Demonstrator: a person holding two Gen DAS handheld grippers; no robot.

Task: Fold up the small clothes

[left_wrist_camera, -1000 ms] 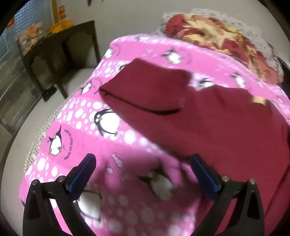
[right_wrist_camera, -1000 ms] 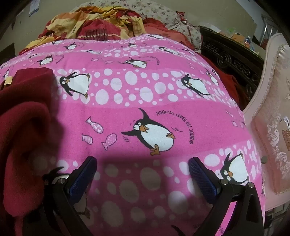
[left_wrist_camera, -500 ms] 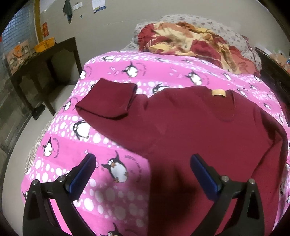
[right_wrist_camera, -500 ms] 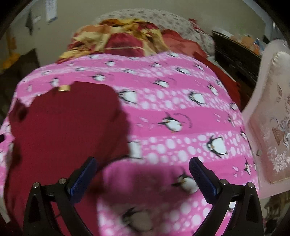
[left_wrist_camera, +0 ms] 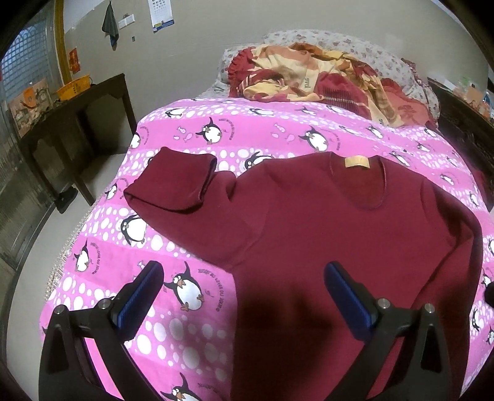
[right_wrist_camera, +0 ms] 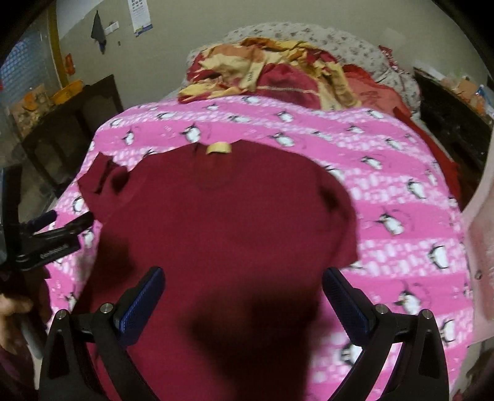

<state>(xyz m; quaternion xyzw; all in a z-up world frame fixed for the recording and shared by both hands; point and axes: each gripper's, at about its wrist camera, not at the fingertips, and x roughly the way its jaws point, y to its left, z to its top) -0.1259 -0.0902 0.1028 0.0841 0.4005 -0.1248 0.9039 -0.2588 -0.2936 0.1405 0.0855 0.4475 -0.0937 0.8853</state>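
A maroon long-sleeved top (left_wrist_camera: 324, 222) lies spread face-up on a pink penguin-print blanket (left_wrist_camera: 185, 240), filling the centre and lower right of the left wrist view, with its round neckline toward the top of the frame and a tan neck label (left_wrist_camera: 357, 162) just inside the collar. One sleeve (left_wrist_camera: 173, 185) runs toward the centre left of that frame and is doubled back on itself, the cuff end lying on top of the sleeve. In the right wrist view, which is motion-blurred, the same top (right_wrist_camera: 222, 222) occupies the centre of the frame, label (right_wrist_camera: 218, 148) uppermost. The left gripper (left_wrist_camera: 244, 288) is held above the garment's lower edge and the blanket, its blue-padded jaws spread wide and holding nothing; it also appears at the centre-left edge of the right wrist view (right_wrist_camera: 61, 226). The right gripper (right_wrist_camera: 244, 293) is likewise held above the lower body of the top, jaws spread wide and empty. Dark shadows fall on the fabric between each pair of fingers. Beyond the blanket, at upper centre, lies a crumpled red-and-yellow quilt (left_wrist_camera: 324, 80) against a floral pillow (left_wrist_camera: 370, 49). A dark wooden table (left_wrist_camera: 77, 123) stands at the upper left beside the bed, and a wall calendar (left_wrist_camera: 160, 14) hangs near the top edge.
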